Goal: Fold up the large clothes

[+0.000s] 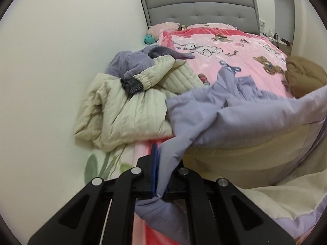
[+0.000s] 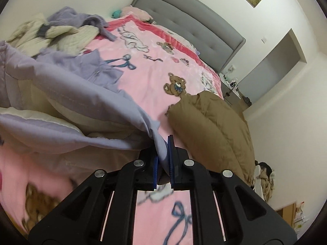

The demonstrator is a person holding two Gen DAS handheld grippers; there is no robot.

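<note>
A large lavender coat [image 1: 235,114] with a cream lining [image 1: 255,143] is held above the pink bed. My left gripper [image 1: 159,163] is shut on one edge of it. My right gripper [image 2: 163,151] is shut on another edge, and the coat [image 2: 67,89] stretches off to the left in the right wrist view. The fabric sags between the two grippers, lining side showing. Part of the coat still rests on the pink blanket [image 2: 151,75].
A cream quilted jacket [image 1: 126,110] and a purple knit garment [image 1: 132,61] lie piled by the wall on the left. A brown puffy garment [image 2: 210,122] lies on the bed's right side. A grey headboard [image 1: 200,8] stands at the far end.
</note>
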